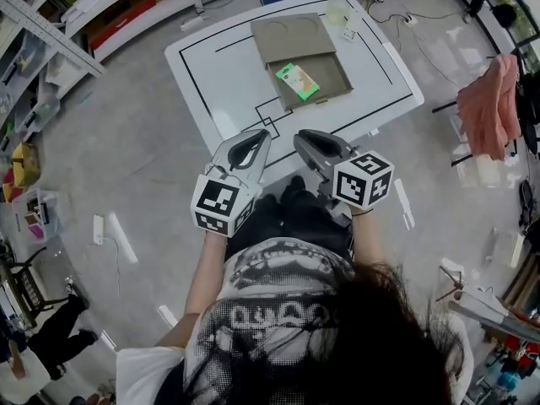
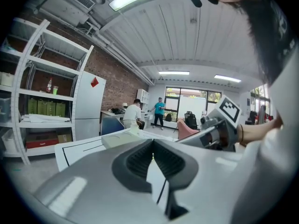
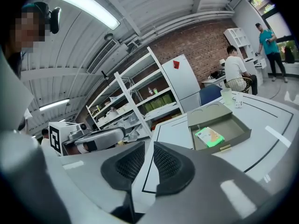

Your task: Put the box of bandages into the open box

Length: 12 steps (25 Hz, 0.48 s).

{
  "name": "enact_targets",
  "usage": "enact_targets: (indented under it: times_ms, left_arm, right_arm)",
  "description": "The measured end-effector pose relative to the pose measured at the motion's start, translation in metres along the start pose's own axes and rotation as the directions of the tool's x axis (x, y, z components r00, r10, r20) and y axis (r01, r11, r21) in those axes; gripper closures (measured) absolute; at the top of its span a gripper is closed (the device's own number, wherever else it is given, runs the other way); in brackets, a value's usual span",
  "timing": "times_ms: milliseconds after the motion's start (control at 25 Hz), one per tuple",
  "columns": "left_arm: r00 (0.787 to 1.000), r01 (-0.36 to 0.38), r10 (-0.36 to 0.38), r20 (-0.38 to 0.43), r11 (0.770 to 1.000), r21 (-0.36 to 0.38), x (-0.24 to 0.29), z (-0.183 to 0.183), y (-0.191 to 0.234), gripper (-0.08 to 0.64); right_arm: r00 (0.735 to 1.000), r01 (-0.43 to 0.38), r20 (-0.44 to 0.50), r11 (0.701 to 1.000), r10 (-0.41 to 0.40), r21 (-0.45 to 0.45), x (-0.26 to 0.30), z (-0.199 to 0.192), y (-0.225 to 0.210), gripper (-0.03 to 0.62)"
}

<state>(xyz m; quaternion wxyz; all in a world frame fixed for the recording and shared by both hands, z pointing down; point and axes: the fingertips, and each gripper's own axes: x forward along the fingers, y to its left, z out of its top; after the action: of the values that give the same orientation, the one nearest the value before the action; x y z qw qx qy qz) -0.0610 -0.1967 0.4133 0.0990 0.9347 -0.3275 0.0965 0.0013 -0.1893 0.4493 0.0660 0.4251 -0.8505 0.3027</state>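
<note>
The green box of bandages [image 1: 297,81] [image 3: 210,137] lies inside the open grey-brown box [image 1: 334,69] [image 3: 234,136], whose lid [image 1: 291,39] is folded back on the far side. Both grippers hover close to my body at the table's near edge, well short of the box. My left gripper [image 1: 262,136] [image 2: 153,142] has its pad tips touching with nothing between them. A narrow gap shows between the pads of my right gripper [image 1: 303,138] [image 3: 149,147], and it holds nothing. In the left gripper view the box [image 2: 122,137] is a pale slab ahead.
The white table [image 1: 219,74] carries black marking lines. A clear cup [image 1: 337,11] [image 3: 227,97] stands beyond the box. Shelving [image 1: 51,49] runs along the left, and a pink cloth [image 1: 491,104] hangs on a rack at the right. People sit and stand at the room's far end [image 3: 233,66].
</note>
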Motion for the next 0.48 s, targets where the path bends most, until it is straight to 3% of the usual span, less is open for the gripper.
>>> enact_targets:
  times_ms: [480]
  left_arm:
    - [0.999, -0.037, 0.037, 0.008, 0.999, -0.006, 0.002, 0.005, -0.009, 0.56]
  right_arm:
    - [0.999, -0.037, 0.007, 0.999, 0.037, -0.002, -0.015, 0.004, 0.003, 0.591]
